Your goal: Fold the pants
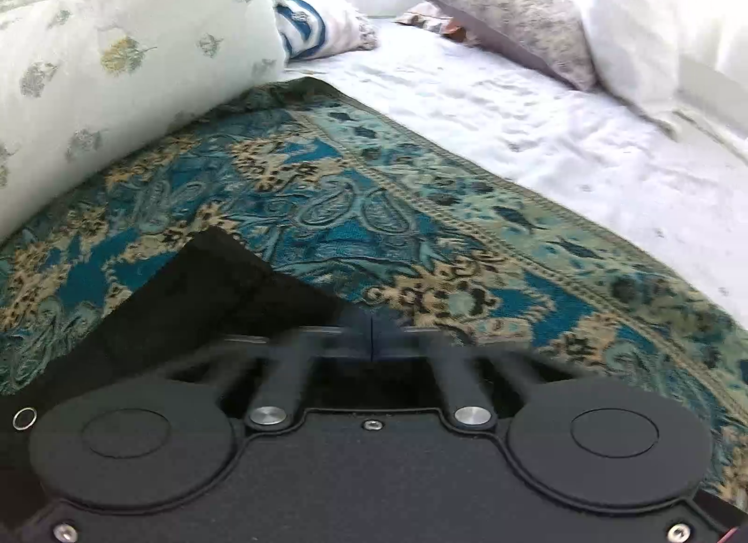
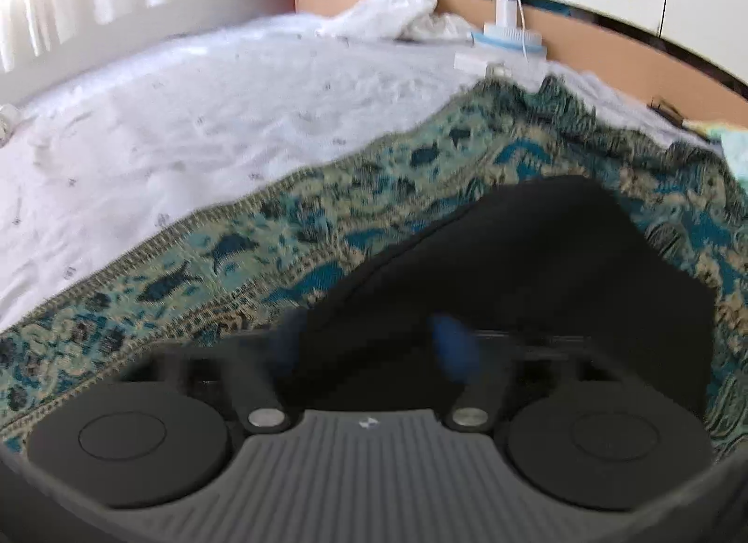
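Observation:
Black pants (image 1: 210, 300) lie on a teal and gold patterned throw (image 1: 374, 197) spread over the bed. In the left wrist view my left gripper (image 1: 371, 337) is shut, its fingertips meeting right at the pants' near edge, and dark cloth runs under them. In the right wrist view the pants (image 2: 537, 262) spread out ahead and to the right on the same throw (image 2: 280, 239). The right gripper (image 2: 371, 342) is blurred. Its blue-padded fingers (image 2: 453, 346) stand apart, with black cloth lying between them.
A rolled pale quilt with leaf print (image 1: 117, 52) presses on the throw at left. Pillows (image 1: 514, 24) and a striped cloth (image 1: 304, 24) sit at the far end on the white sheet (image 1: 514, 113). A charger and a blue-white box (image 2: 509, 33) rest by the wooden bed frame (image 2: 607, 43).

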### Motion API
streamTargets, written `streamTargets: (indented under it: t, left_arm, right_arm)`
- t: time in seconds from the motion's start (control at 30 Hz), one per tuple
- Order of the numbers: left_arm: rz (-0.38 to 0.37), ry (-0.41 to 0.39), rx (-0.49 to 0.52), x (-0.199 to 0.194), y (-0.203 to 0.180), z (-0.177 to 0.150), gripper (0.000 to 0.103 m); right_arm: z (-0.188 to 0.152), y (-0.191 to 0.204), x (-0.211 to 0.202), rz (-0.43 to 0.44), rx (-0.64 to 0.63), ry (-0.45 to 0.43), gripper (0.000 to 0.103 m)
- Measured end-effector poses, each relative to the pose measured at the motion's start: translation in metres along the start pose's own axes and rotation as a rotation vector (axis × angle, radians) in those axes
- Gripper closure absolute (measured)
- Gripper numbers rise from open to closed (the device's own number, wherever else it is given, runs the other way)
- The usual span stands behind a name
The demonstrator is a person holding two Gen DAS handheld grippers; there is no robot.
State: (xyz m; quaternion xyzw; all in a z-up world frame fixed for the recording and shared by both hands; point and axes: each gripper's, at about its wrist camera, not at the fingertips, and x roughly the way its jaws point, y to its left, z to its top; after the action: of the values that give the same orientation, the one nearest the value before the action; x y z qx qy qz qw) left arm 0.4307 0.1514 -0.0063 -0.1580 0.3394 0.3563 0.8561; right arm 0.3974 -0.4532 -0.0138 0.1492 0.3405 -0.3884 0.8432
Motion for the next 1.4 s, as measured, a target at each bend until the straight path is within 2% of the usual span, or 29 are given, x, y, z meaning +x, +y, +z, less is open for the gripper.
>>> streamTargets:
  t: [0.03,0.07,0.17,0.4,0.63,0.77,1.0,1.2,1.4]
  left_arm:
    - [-0.024,0.010,-0.027,-0.001,0.005,0.001,0.102]
    - [-0.041,0.011,-0.042,-0.004,0.010,0.002,0.102]
    - [-0.086,-0.004,-0.031,-0.016,0.020,0.003,0.102]
    - [-0.194,-0.059,0.024,-0.062,0.051,0.003,0.102]
    - [-0.291,-0.034,0.015,-0.090,0.088,0.000,0.102]
    - [-0.327,-0.037,0.018,-0.111,0.115,-0.007,0.102]
    - [-0.394,-0.092,0.006,-0.163,0.184,-0.028,0.102]
    - [-0.430,-0.053,-0.003,-0.189,0.239,-0.053,0.102]
    - [-0.421,-0.030,0.040,-0.206,0.281,-0.086,0.102]
  right_arm:
    - [0.001,-0.003,-0.003,-0.017,0.005,-0.002,0.086]
    - [0.003,-0.009,-0.005,0.007,0.024,0.000,0.094]
    - [0.009,-0.029,-0.011,0.071,0.071,0.019,0.099]
    - [0.016,-0.081,-0.050,0.170,0.122,-0.028,0.099]
    - [0.011,-0.140,-0.087,0.239,0.170,-0.052,0.099]
    - [-0.005,-0.171,-0.107,0.274,0.177,-0.056,0.099]
    - [-0.041,-0.231,-0.142,0.306,0.179,-0.061,0.099]
    - [-0.080,-0.286,-0.167,0.321,0.207,-0.043,0.099]
    - [-0.113,-0.327,-0.183,0.298,0.212,-0.025,0.099]
